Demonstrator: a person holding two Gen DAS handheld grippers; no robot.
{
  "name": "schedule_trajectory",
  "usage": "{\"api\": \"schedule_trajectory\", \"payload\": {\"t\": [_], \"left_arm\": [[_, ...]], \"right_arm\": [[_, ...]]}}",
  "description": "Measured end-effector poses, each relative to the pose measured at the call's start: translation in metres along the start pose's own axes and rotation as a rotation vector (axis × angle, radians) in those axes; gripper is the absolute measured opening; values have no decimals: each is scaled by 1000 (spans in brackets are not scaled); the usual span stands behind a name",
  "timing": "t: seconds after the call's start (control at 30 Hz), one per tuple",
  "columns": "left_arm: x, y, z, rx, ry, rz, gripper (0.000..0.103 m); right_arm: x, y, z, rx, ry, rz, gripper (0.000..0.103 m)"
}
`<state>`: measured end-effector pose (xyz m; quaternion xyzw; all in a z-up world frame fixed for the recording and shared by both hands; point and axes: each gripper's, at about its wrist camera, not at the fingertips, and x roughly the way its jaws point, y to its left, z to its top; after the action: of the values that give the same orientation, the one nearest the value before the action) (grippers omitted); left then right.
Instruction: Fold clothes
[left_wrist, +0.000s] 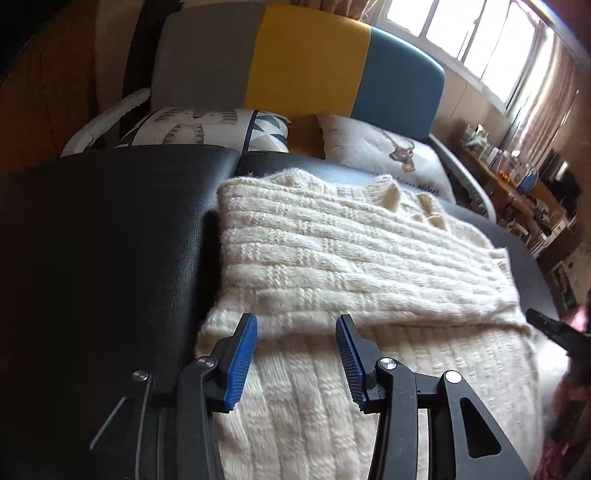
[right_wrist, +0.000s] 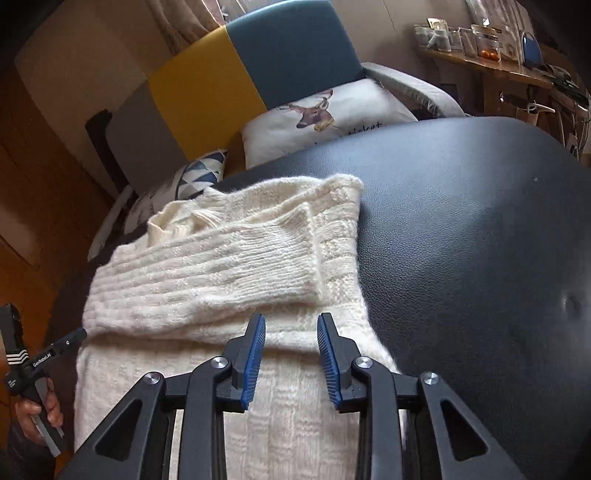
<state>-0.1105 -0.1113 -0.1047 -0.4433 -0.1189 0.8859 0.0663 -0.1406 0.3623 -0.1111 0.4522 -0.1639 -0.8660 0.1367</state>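
A cream knitted sweater (left_wrist: 332, 258) lies flat on a black leather surface (left_wrist: 110, 240), with its sleeves folded across the body. My left gripper (left_wrist: 295, 325) hovers open over the sweater's near left part, just short of the folded sleeve's edge, holding nothing. In the right wrist view the same sweater (right_wrist: 221, 266) shows a sleeve cuff lying across it. My right gripper (right_wrist: 291, 321) is open above the sweater's near right part, nothing between its blue pads (right_wrist: 255, 354). The left gripper (right_wrist: 55, 350) and the hand holding it appear at the left edge there.
Beyond the sweater stand two printed pillows (left_wrist: 380, 147) (left_wrist: 192, 127) against a grey, yellow and blue headboard (left_wrist: 306, 55). A cluttered wooden shelf (right_wrist: 498, 55) runs along the right wall under a bright window (left_wrist: 472, 40). Bare black leather (right_wrist: 480, 221) spreads right of the sweater.
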Motion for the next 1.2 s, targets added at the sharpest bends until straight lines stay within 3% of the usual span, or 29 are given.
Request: {"api": "schedule_trajectory", "payload": {"t": [0.1, 0.17, 0.23, 0.33, 0.5, 0.63, 0.7, 0.8, 0.93, 1.07, 1.2], "left_arm": [[-29, 0, -34, -8, -10, -51, 46], [-39, 1, -61, 1, 5, -67, 46], [-39, 2, -83, 13, 29, -38, 46], [-41, 6, -100, 24, 31, 2, 44], [-72, 27, -113, -50, 40, -89, 45], [-90, 46, -137, -102, 68, -151, 48], [-96, 50, -150, -119, 86, -191, 51], [-96, 50, -165, -123, 120, -256, 55], [-98, 55, -174, -154, 121, -266, 65], [-98, 66, -176, -211, 122, -290, 65], [-98, 63, -177, -200, 112, -279, 65]], "right_arm": [[-20, 5, -31, -9, 44, 72, 29], [-25, 10, -57, -46, 90, 60, 30], [-25, 9, -81, -66, 121, 32, 30], [-40, 2, -97, -23, 83, 75, 30], [-86, -34, -119, 98, 95, 138, 32], [-117, -67, -152, 174, 164, 157, 36], [-126, -76, -166, 197, 187, 212, 36], [-121, -76, -174, 217, 238, 308, 37], [-107, -71, -174, 239, 269, 415, 39], [-92, -60, -168, 243, 272, 471, 39], [-81, -42, -163, 198, 294, 481, 39]]}}
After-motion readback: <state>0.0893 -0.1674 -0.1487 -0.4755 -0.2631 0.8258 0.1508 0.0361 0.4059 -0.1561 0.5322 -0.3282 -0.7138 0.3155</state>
